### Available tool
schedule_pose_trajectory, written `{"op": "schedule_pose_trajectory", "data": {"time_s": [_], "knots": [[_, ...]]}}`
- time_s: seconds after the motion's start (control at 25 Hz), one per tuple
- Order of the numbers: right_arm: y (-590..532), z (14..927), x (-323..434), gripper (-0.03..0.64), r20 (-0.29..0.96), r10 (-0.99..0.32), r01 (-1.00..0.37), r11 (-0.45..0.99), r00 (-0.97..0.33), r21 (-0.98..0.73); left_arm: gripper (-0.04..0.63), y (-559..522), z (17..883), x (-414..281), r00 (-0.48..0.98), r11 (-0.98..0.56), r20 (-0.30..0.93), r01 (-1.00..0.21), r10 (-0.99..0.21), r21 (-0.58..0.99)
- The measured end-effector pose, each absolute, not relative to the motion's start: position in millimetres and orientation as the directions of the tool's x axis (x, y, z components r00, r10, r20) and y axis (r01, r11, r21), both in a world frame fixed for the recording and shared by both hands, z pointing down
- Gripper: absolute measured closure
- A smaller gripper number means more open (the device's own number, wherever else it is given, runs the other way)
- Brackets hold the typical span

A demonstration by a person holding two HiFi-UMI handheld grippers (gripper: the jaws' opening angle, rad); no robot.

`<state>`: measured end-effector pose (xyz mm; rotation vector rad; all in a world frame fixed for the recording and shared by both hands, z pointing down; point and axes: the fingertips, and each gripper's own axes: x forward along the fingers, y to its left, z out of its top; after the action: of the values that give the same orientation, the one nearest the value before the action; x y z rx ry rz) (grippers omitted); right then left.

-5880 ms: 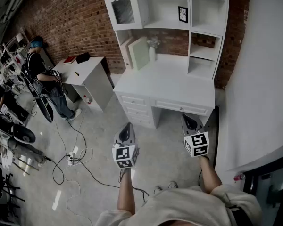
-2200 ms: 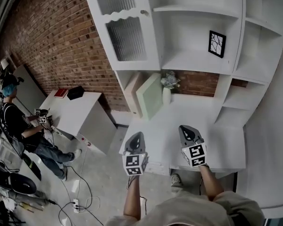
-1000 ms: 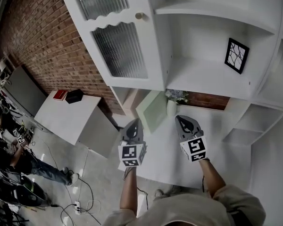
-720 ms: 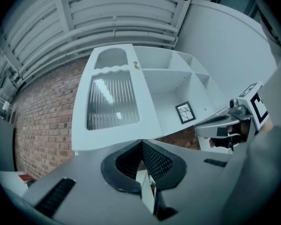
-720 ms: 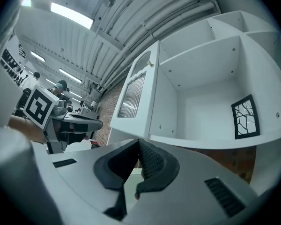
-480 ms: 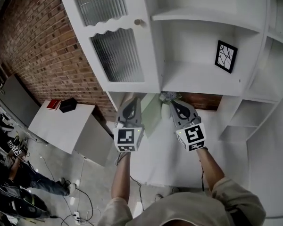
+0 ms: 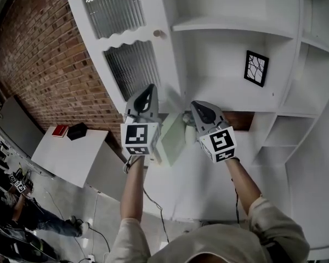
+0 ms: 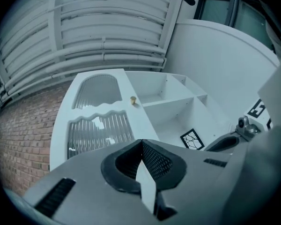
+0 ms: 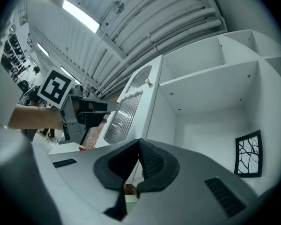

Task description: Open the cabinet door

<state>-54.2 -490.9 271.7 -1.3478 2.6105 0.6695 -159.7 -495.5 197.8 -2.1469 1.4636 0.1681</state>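
Observation:
The white cabinet door [image 7: 132,48] has two ribbed glass panes and a small round knob [image 7: 159,33] on its right edge; it stands closed at the upper left of the hutch. My left gripper [image 7: 149,87] is raised in front of the door's lower pane, below the knob, shut with nothing in it. My right gripper [image 7: 196,106] hovers to its right before the open shelf, also shut and empty. From the left gripper view the knob [image 8: 133,99] lies above the shut jaws [image 8: 141,142]. In the right gripper view the door knob [image 9: 149,83] is far up left of the jaws [image 9: 138,142].
A framed black-and-white picture [image 7: 256,68] leans in the open shelf bay. A pale green board [image 7: 172,138] and a small vase stand on the white desk top [image 7: 208,185]. A side table [image 7: 66,152] with a red book [image 7: 60,131] stands by the brick wall [image 7: 38,64].
Both grippers have risen from over the desk top to the height of the door's lower pane, the left one further. The hutch now fills more of the head view.

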Motion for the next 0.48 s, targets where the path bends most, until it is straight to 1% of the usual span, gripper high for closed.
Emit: {"op": "schedule_pose_trajectory", "data": {"time_s": [0.4, 0.48], "knots": [[-500.9, 236.3, -68.4, 0.603, -0.340, -0.733, -0.804, 0.490, -0.589, 0.337, 0.568, -509.7, 102.7, -153.3, 0.422, -0.229, -0.469, -0.881, -0.776, -0.414], [-503.0, 231.5, -71.9, 0.588, -0.339, -0.725, -0.796, 0.497, -0.600, 0.346, 0.566, -510.0, 86.8, -147.7, 0.435, -0.209, -0.475, -0.866, -0.765, -0.455]]}}
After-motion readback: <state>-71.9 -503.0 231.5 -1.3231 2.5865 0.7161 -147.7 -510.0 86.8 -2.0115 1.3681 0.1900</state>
